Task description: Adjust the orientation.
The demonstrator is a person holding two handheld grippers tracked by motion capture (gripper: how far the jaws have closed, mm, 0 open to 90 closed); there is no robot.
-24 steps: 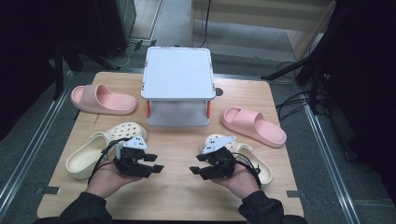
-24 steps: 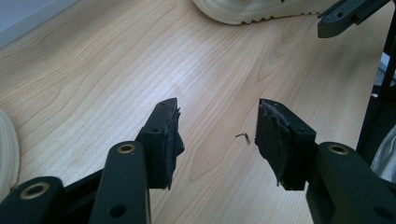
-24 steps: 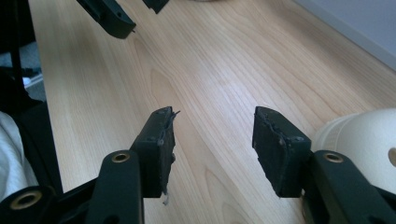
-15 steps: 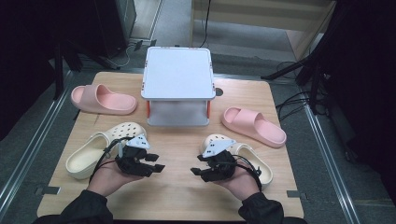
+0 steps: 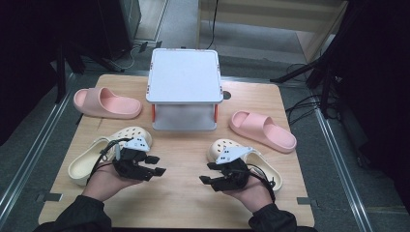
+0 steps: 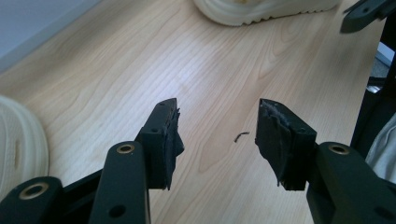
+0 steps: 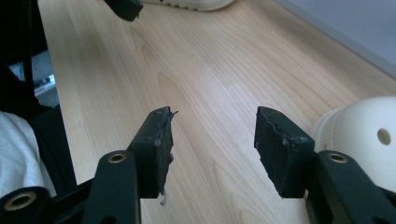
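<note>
Two cream clogs lie on the wooden table (image 5: 183,203): one (image 5: 92,154) at the left, under my left hand, and one (image 5: 263,166) at the right, under my right hand. My left gripper (image 5: 157,165) and right gripper (image 5: 206,173) hover low over the table's middle, pointing at each other, both open with nothing between the jaws. In the left gripper view, bare wood lies between the open left gripper (image 6: 217,116) jaws, with the right clog (image 6: 261,9) beyond. The right gripper view has the open right gripper (image 7: 212,119) over bare wood, the right clog (image 7: 364,135) beside it.
A white two-tier stand (image 5: 183,77) sits at the back centre. One pink slide (image 5: 104,102) lies at the back left and another (image 5: 263,130) to the right of the stand. Bare wood runs between the grippers and along the front edge.
</note>
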